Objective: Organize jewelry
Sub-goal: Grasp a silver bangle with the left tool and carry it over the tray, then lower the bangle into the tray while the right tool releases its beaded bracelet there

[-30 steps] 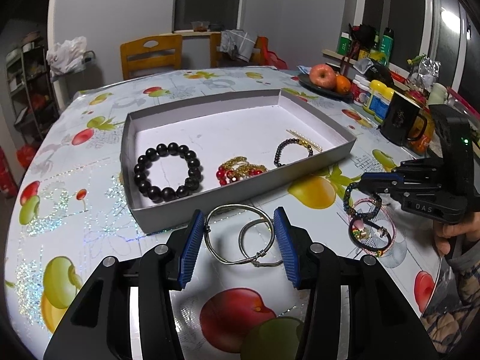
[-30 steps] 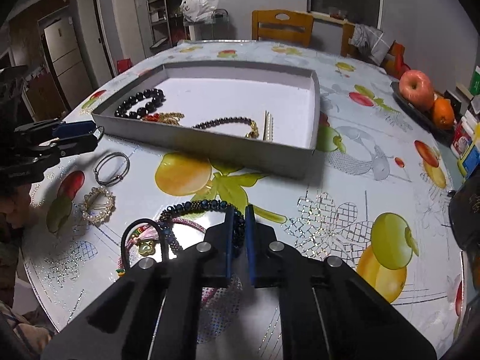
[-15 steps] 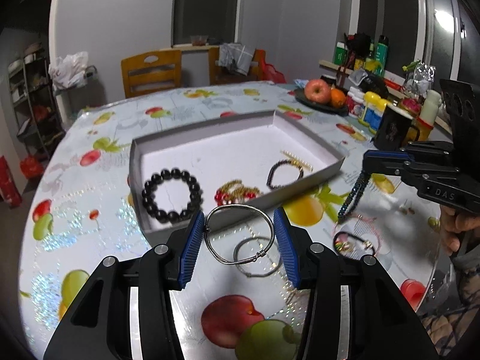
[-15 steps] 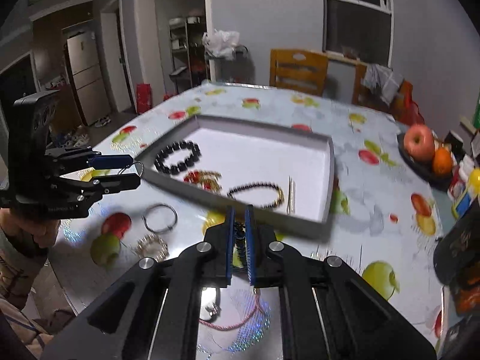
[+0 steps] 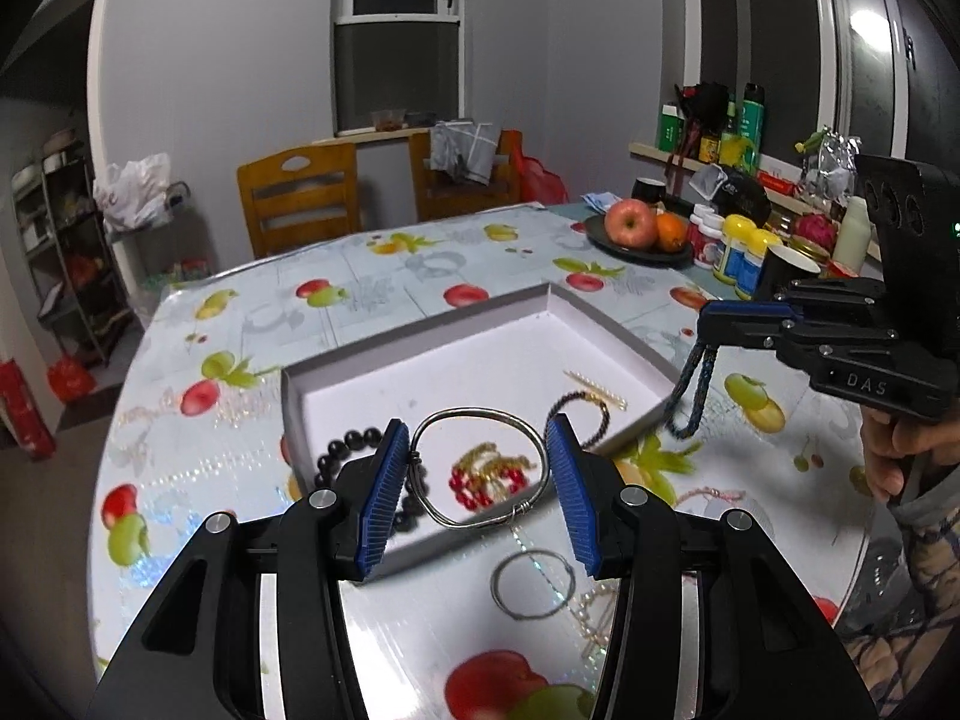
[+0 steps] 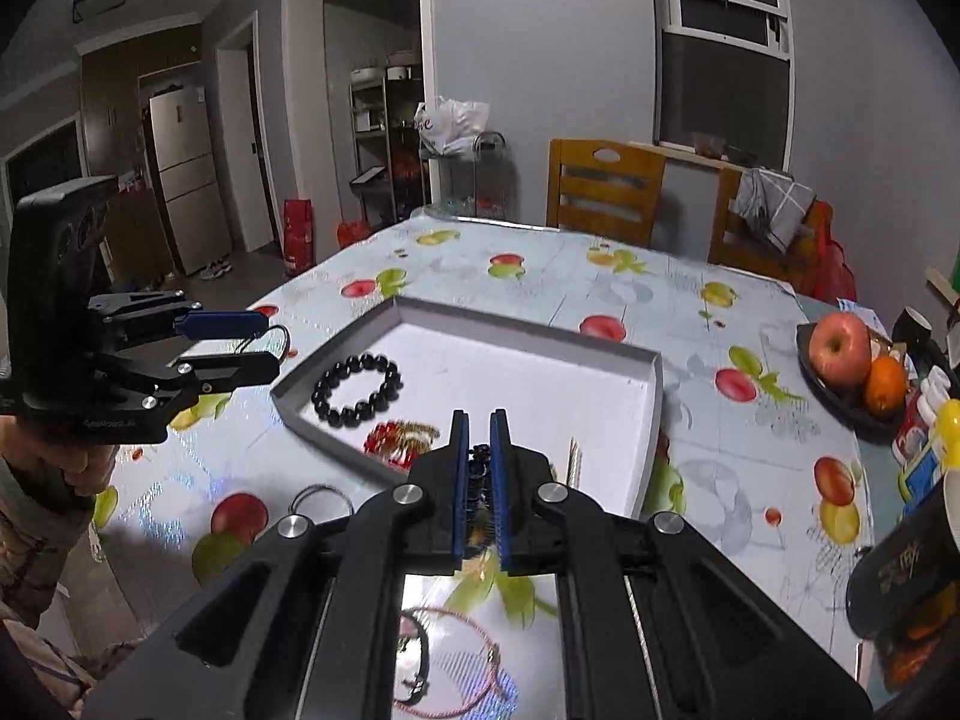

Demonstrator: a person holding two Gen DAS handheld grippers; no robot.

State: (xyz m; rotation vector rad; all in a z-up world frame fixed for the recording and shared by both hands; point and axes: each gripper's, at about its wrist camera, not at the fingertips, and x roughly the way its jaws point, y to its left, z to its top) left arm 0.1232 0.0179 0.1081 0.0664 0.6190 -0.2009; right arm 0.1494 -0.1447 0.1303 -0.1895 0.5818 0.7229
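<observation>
The left gripper [image 5: 479, 480] clamps a silver wire bangle [image 5: 480, 467] across its width between the blue pads, holding it in the air above the near edge of the shallow grey tray [image 5: 420, 333]. The right gripper [image 6: 479, 480] is pinched tight on a dark blue beaded bracelet [image 5: 693, 393], which dangles from its tips just beside the tray's right wall. Both pieces look mid-carry toward the tray, so the step in hand is delivery; the next move calls for bringing each one over bare white floor, lowering it, and parting the jaws so it lands flat without snagging a neighbour. Inside the tray lie a black bead bracelet [image 6: 357, 388] at the near left, a red and gold tangle [image 6: 399, 438] beside it, a slim dark bracelet [image 5: 579, 411] and a gold bar [image 5: 597, 389] toward the right. On the fruit-print table [image 6: 600, 288], near the tray, wait a second silver ring [image 5: 533, 585], a pearl piece [image 5: 594, 612] and a pink cord loop [image 6: 456, 660].
</observation>
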